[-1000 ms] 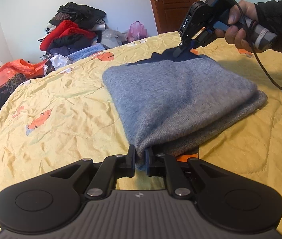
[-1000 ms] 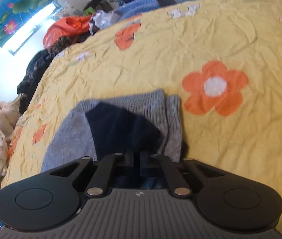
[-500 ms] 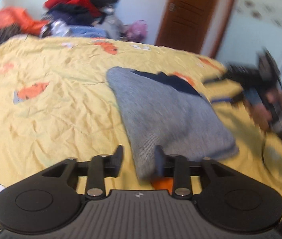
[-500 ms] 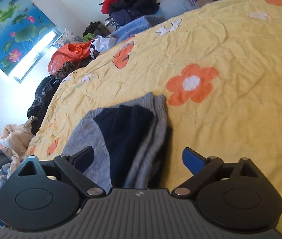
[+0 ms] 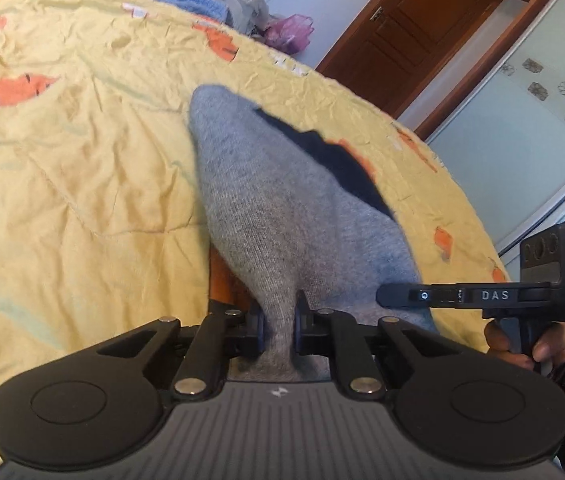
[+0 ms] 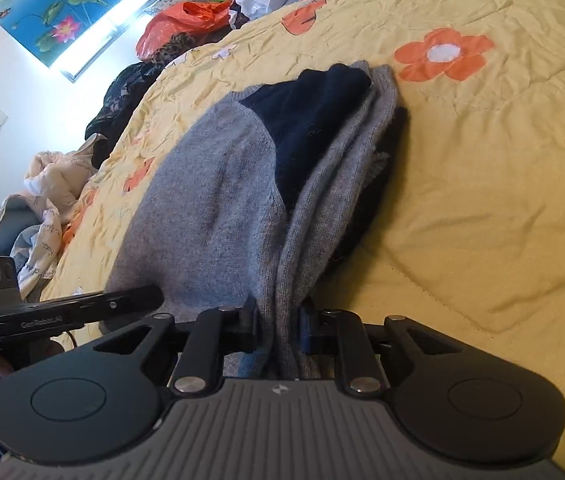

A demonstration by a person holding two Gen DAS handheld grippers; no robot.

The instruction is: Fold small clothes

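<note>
Left wrist view: the left gripper [image 5: 278, 328] has its jaws clenched on a bunched fold of the grey sweater [image 5: 282, 208]. They have just been closing, and grey knit fills the gap between the pads. The sweater lies folded on the yellow bedspread [image 5: 82, 168], running away from the near edge of the bed toward the far side, with a navy blue panel [image 5: 334, 160] showing along its right-hand edge. The right gripper [image 5: 386, 296] enters from the right at the sweater's near edge, held by a hand [image 5: 530, 344] in a dark sleeve.

Right wrist view: the right gripper [image 6: 278, 328] also has its jaws clamped on the sweater [image 6: 210, 208]. These jaws too have just been closing, and several stacked grey layers are pinched between the pads at the near edge of the bed. The navy panel [image 6: 314, 120] sits on top toward the far end of the garment. The left gripper [image 6: 150, 296] lies just beside, its fingers touching the grey knit.

Background: a pile of clothes [image 6: 186, 36] beyond the far edge of the bed, a lotus picture [image 6: 54, 4] on the wall, and a wooden door [image 5: 414, 28].
</note>
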